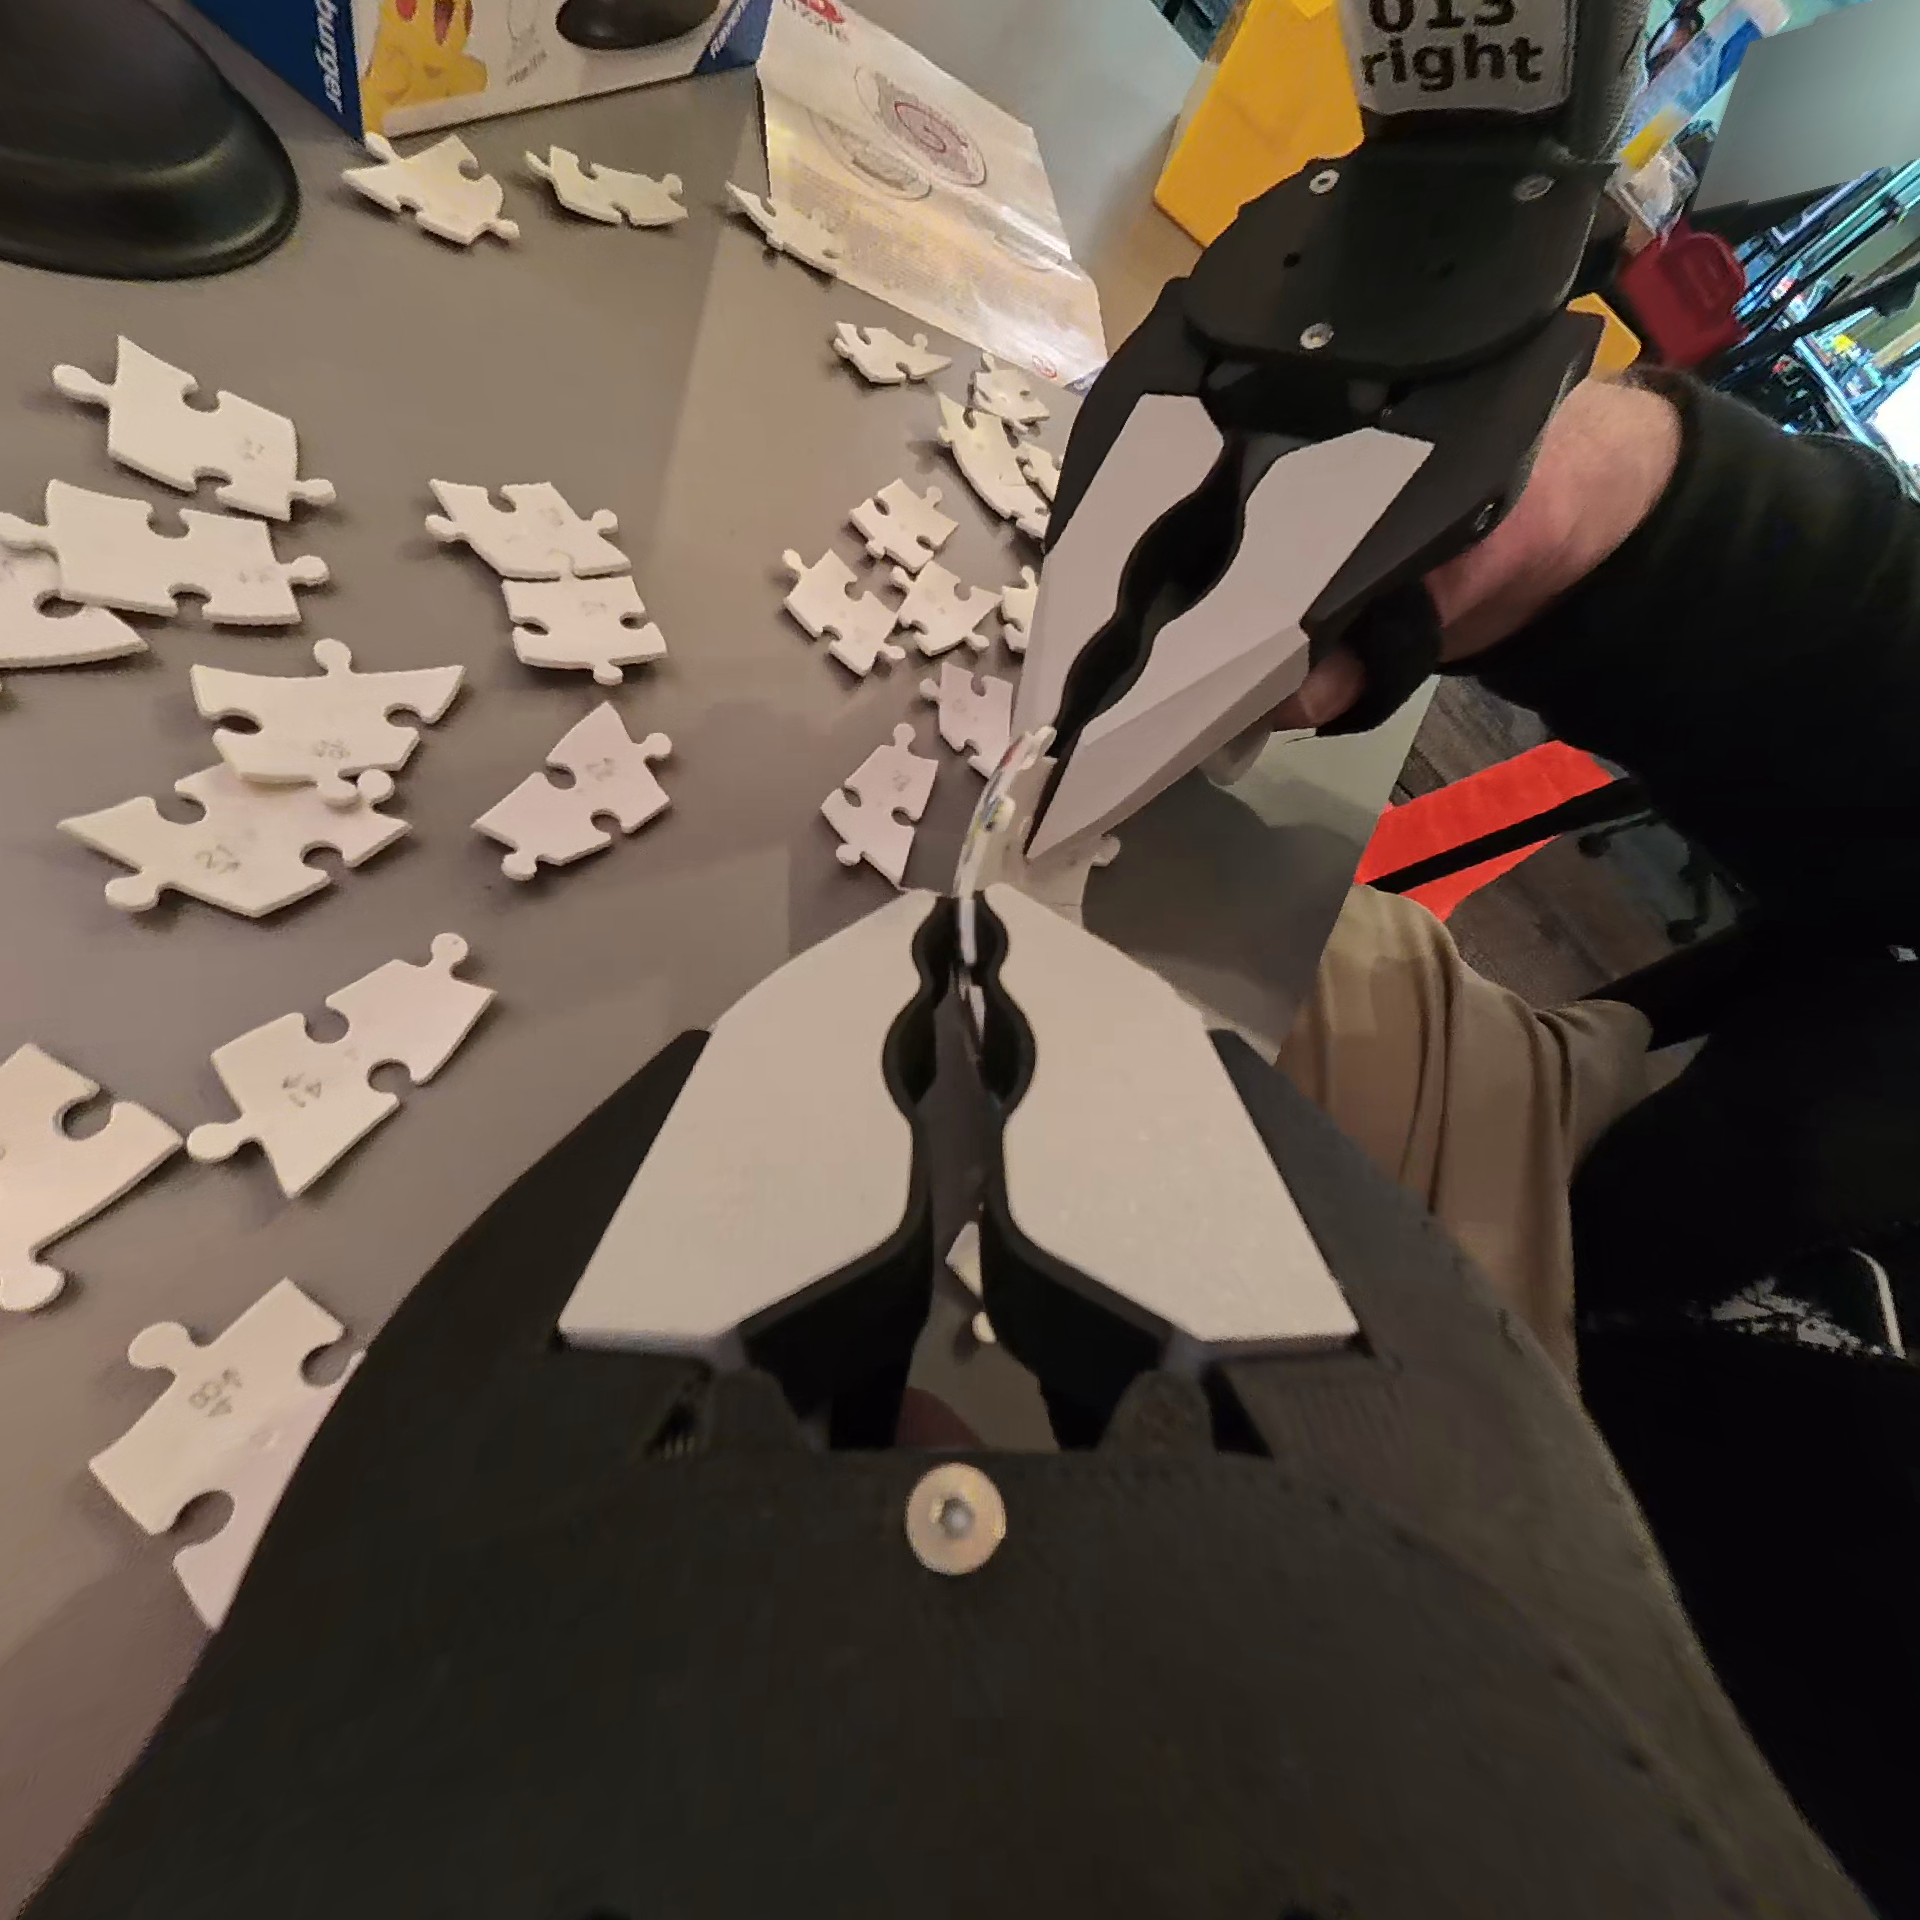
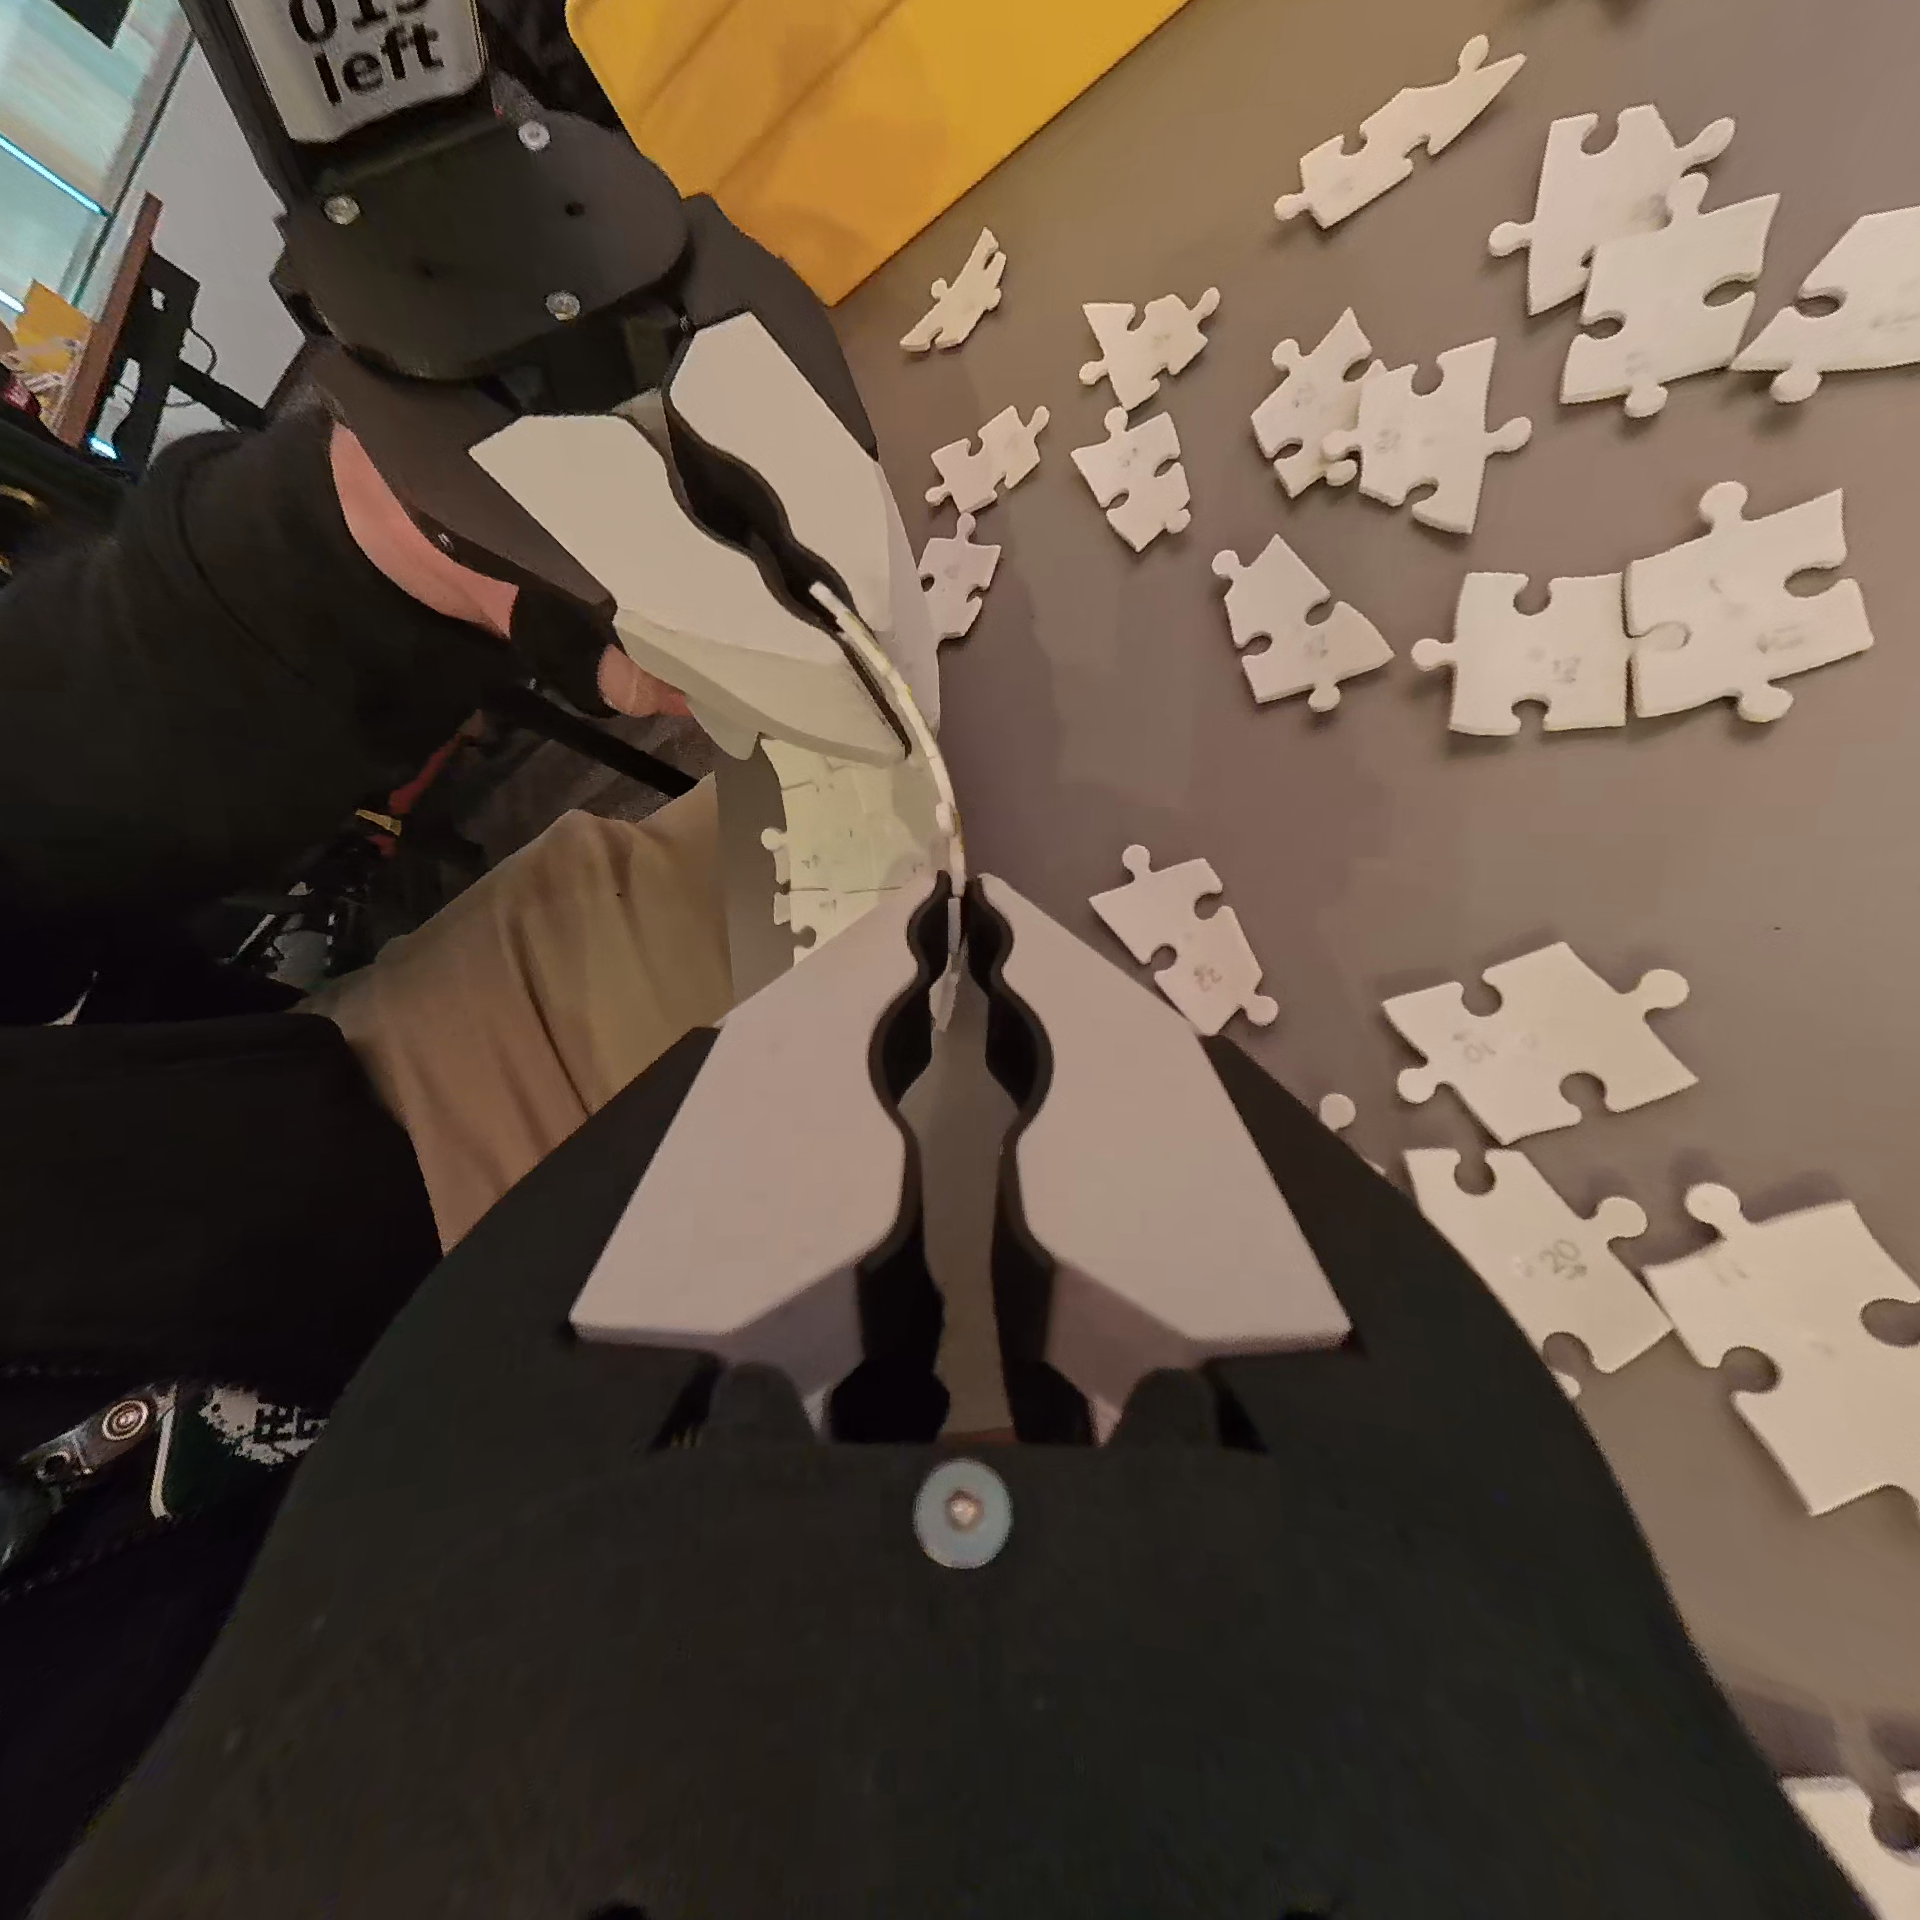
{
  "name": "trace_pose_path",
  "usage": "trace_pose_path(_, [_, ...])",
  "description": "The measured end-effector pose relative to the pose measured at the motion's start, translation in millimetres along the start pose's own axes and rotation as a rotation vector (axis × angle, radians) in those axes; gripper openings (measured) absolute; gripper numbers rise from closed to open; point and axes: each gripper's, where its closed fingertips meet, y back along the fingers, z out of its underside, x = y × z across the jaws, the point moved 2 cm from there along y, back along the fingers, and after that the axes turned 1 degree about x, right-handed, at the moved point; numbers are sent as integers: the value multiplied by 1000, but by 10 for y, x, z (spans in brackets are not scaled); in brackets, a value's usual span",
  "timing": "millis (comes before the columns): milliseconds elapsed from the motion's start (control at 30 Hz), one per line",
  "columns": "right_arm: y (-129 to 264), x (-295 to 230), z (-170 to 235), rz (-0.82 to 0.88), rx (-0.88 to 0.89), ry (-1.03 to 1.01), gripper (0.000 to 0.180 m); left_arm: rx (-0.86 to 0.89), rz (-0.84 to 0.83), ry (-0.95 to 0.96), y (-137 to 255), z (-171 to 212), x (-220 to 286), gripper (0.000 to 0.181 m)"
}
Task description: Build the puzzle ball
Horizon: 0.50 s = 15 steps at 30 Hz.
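I'm over a grey table (image 1: 623, 416), yellow box (image 2: 831, 125) at its far edge, dark wood floor (image 1: 1507, 727) on the right.

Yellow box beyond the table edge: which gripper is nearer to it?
Right. The right gripper reaches in from the yellow box's side; the left gripper sits nearer the camera, farther from it. Both clamp the curved puzzle section.

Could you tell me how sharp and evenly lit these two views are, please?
Left wrist view: wide-angle bending, soft glare streak on the grey table, loose pieces sharp. Right wrist view: similar distortion, even light, pieces blur toward the right edge.
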Motion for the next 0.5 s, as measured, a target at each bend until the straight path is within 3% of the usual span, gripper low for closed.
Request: trace_pose_path(500, [19,-10,-58,3,41,7,0,16,-12,-9,6,-35,4,3])
